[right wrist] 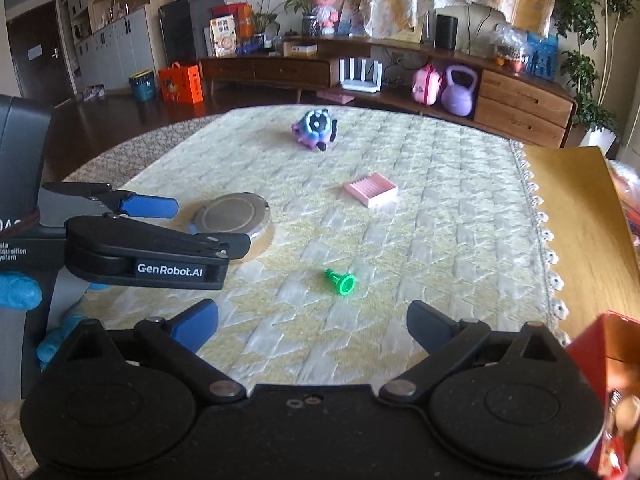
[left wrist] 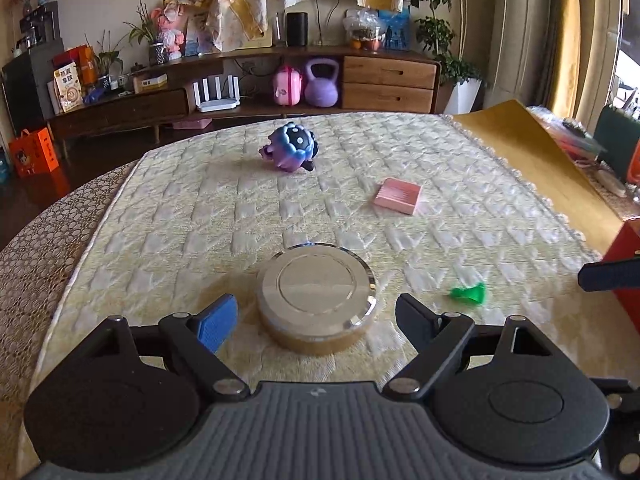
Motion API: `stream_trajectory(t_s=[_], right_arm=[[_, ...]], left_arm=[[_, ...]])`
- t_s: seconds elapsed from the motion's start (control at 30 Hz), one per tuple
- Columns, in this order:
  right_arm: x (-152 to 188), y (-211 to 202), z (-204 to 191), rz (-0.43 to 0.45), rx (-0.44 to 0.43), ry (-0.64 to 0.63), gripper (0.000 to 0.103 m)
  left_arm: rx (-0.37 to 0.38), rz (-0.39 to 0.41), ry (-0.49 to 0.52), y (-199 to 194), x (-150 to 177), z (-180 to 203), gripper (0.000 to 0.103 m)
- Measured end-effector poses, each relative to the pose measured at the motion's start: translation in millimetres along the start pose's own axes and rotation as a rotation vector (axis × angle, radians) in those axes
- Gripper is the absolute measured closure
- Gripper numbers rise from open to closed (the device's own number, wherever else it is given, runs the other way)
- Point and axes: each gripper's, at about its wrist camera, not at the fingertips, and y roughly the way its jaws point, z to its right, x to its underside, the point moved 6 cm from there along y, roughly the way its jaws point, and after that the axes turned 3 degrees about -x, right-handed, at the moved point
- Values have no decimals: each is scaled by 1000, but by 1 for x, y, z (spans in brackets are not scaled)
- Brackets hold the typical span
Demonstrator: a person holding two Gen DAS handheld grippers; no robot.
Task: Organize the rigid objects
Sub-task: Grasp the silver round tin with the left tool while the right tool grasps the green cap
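Hovering over the near edge of the table [left wrist: 120, 208], the left gripper [left wrist: 316, 316] stood wide open with nothing in its grasp, its fingers apart on either side of a round tin [left wrist: 318, 296] with a silver lid that sat on the quilted cloth just ahead of them, untouched. The right gripper [right wrist: 312, 320] was likewise spread wide and empty, pointing at a small green funnel-shaped piece [right wrist: 341, 281] lying on its side near the middle of the near half. A gloved hand [right wrist: 18, 290] held the left tool, seen from the right wrist view. Farther on, toward the right edge, lay a flat pink ridged tray [left wrist: 398, 195]. Near the far edge sat a purple and blue toy figure [left wrist: 290, 152], well apart from the rest. A red box [right wrist: 600, 360] showed at the near right corner.
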Motion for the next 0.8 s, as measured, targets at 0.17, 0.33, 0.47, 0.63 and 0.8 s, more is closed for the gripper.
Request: stream_trajectory(t_s=[0.17,0.33,0.47,0.63,0.8], right_arm=[[-2,22,11,-20,-12,2,14],[-2,38,15,-33,-23,-17,28],[-3,46,17,-38,-47,-6,43],[-8,53,16,-28,-46,-19,53],[-9,54,18,-19,-32,-19,63]], left_arm=[[1,0,-6,18,-1,1,16],[1,5,-6,27,2,2,16],[-7,0,-4,35,2,2,16],[-8,8,0,38,2,2,16],[2,16,7,38,1,5,24]])
